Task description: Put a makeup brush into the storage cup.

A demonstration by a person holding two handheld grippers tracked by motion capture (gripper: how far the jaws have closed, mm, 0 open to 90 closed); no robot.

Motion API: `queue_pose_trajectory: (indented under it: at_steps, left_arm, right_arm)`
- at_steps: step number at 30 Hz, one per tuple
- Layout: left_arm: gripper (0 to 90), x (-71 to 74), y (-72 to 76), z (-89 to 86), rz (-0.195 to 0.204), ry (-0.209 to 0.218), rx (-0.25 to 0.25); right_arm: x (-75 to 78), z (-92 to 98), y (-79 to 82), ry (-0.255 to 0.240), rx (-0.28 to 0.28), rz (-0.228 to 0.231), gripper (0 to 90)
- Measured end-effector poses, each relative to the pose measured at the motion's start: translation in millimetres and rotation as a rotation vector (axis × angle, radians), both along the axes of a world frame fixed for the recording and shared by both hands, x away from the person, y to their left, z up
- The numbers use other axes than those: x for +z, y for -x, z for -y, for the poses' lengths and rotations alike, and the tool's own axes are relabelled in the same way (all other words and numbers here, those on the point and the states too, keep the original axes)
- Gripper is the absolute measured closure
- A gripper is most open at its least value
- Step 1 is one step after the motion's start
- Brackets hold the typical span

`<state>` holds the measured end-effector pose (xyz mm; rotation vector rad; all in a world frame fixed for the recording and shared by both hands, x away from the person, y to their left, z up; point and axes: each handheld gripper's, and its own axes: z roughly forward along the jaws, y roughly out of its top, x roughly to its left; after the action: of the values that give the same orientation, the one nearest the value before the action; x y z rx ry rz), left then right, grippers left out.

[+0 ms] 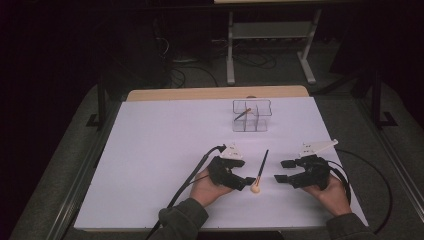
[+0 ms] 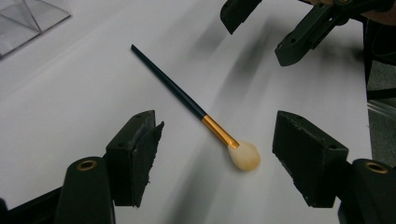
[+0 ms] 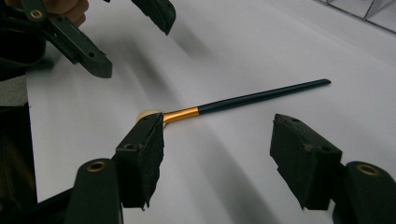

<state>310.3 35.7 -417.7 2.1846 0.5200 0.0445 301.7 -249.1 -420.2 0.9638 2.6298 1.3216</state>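
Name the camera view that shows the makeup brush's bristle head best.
The left gripper view: the makeup brush lies whole between its open tongs, pale head unhidden. In the right gripper view a tong pad covers most of the head; in the high view the brush is small.

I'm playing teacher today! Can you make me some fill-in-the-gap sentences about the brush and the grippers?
1. The brush lies flat on the ____ table.
2. Its handle is dark, its band is ____ and its tip is fluffy.
3. The brush lies ____ the left gripper and the right gripper.
4. The clear box holds ____ stick.

Missing words: white; gold; between; one
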Motion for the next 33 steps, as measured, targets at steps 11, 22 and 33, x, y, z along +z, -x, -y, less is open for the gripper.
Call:
queue_pose_trajectory:
  at_steps: [11,22,33]
  left_arm:
    - [38.1,-10.1,-4.0,20.7,-0.033,-0.046,0.014]
    - [48.8,-15.5,-5.4,38.0,-0.048,-0.093,0.033]
    - [61.4,-22.5,-6.7,46.7,-0.047,-0.146,0.028]
  right_arm:
    - [1.6,5.6,0.3,-0.007,-0.002,0.012,34.2]
    - [4.5,8.0,0.0,-0.014,0.0,0.022,34.7]
    - [6.2,8.4,0.2,-0.023,-0.008,0.017,34.6]
